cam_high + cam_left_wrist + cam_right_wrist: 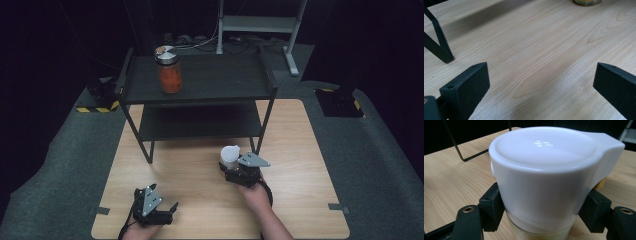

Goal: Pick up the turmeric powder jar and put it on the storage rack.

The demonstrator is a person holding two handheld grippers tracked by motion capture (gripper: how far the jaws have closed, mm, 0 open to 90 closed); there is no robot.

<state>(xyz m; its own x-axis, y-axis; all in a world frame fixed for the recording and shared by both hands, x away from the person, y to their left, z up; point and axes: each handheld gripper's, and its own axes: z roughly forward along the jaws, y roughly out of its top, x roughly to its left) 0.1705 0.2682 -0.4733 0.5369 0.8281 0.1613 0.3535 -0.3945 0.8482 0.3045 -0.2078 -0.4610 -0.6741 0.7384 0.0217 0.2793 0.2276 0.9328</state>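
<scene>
A jar with a white flip-top lid (230, 155) stands on the wooden table (190, 175) just in front of the black shelf unit (197, 82). My right gripper (231, 169) is shut on this white-lidded jar (544, 177), one black jaw pressing each side below the lid. On the shelf's top board stands a glass jar of orange contents (169, 70) with a metal lid. My left gripper (172, 209) rests near the table's front edge, its jaws (541, 85) wide apart over bare wood with nothing between them.
The shelf unit has a lower board and thin black legs (439, 47) on the table. The white-lidded jar's base (587, 2) shows far off in the left gripper view. Grey carpet surrounds the table; a metal stand (260, 25) is behind.
</scene>
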